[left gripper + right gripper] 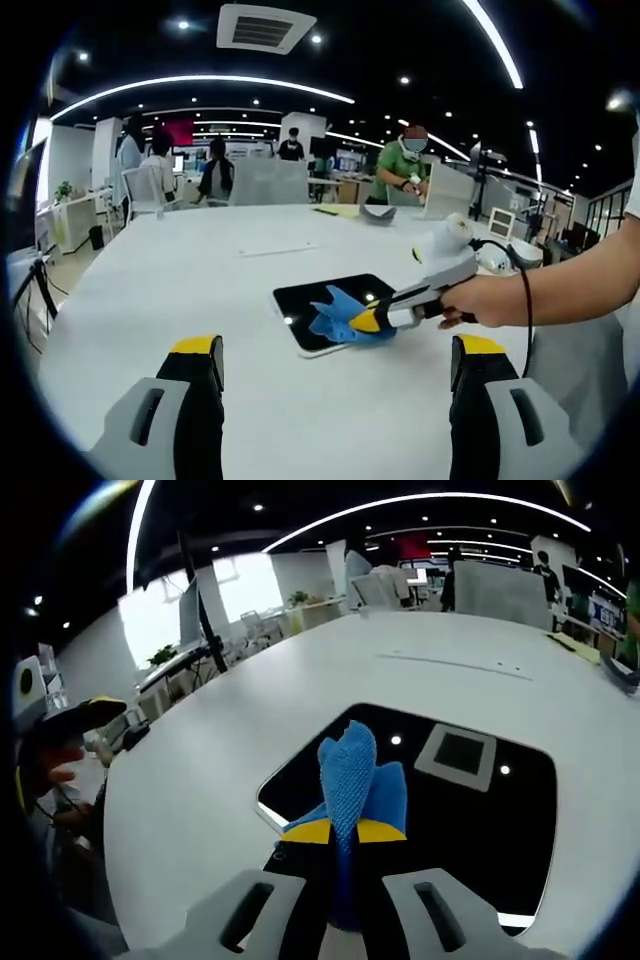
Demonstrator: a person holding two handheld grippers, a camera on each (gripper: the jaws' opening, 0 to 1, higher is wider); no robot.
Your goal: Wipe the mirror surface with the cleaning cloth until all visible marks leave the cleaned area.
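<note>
- Left hand-held gripper (335,365): in the left gripper view I see its two yellow-tipped jaws standing wide apart over the bare white table (150,290), with nothing between them.
- Right hand-held gripper (343,832): in the right gripper view its jaws are pressed together on the blue cleaning cloth (352,775); I also see it in the left gripper view (372,320), held by a hand (490,300) reaching in from the right.
- Cleaning cloth (338,312): bunched, its free end resting on the mirror, near the mirror's nearer edge.
- Mirror (470,820): a dark, round-cornered slab lying flat on the table, well in from the table's edges (318,298); it reflects ceiling lights and a vent.
- Background: people (405,165) stand and sit beyond the table's far edge.
</note>
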